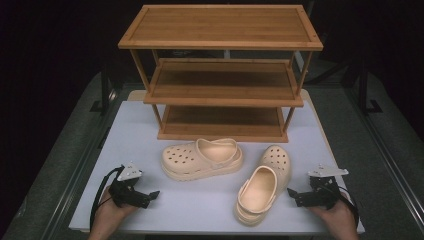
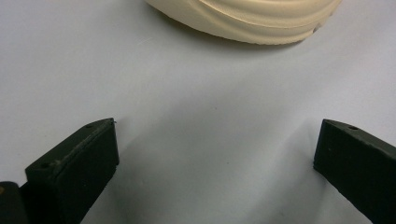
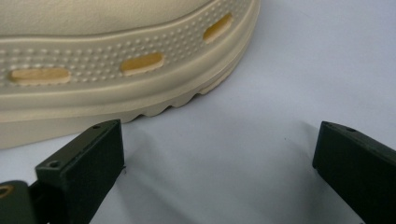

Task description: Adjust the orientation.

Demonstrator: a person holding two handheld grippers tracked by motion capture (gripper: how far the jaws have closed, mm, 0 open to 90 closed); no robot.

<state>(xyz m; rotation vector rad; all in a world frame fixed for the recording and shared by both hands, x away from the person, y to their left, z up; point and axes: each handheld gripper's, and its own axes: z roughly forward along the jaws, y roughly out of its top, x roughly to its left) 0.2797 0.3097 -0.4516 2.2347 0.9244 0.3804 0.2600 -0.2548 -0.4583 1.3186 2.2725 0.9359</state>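
Two cream clogs lie on the white table (image 1: 140,125). One clog (image 1: 202,158) lies crosswise in front of the rack, toe to the left. The other clog (image 1: 264,184) points away from me, heel near the front edge. My left gripper (image 1: 152,195) rests low at the front left, open, nothing between its jaws; a clog's edge (image 2: 247,21) shows ahead of it. My right gripper (image 1: 292,192) sits at the front right, open, just beside the nearer clog's side wall (image 3: 116,60).
A three-tier bamboo shoe rack (image 1: 222,70) stands at the back of the table, all of its shelves bare. Grey floor and metal rails flank the table on both sides.
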